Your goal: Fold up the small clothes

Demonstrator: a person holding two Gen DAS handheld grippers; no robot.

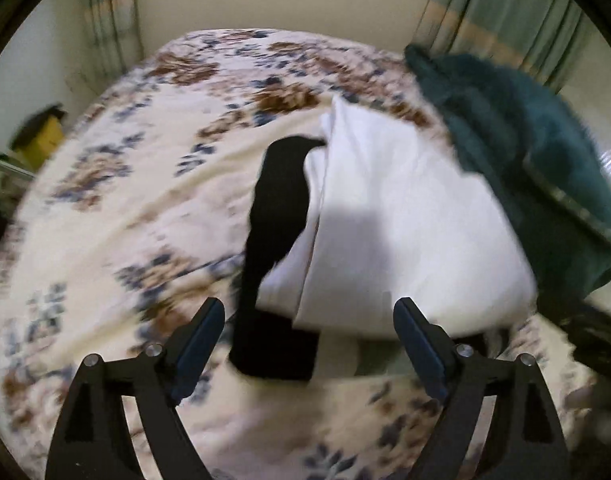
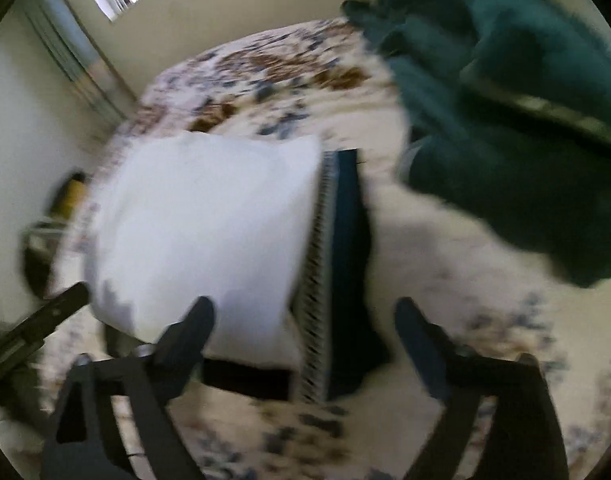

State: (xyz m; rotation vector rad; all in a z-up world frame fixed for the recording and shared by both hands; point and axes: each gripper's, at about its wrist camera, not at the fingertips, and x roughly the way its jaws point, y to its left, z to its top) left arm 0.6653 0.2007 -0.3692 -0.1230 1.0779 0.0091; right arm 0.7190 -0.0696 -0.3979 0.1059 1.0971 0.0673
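On the flowered bedspread (image 1: 153, 184) a folded white garment (image 1: 389, 216) lies over a black one (image 1: 273, 216), whose strip shows along the white cloth's left edge and reaches to the near end. From the right wrist the white garment (image 2: 201, 232) sits left of centre, with a dark piece with a striped edge (image 2: 341, 264) touching its right side. A dark green blanket (image 1: 517, 152) is heaped at the far right. The left gripper (image 1: 309, 312) has its jaws wide apart above the clothes, nothing pressed between them. The right gripper (image 2: 305, 312) also stands wide apart and empty. Both views are blurred. Curtains (image 1: 501, 12) hang beyond the bed.
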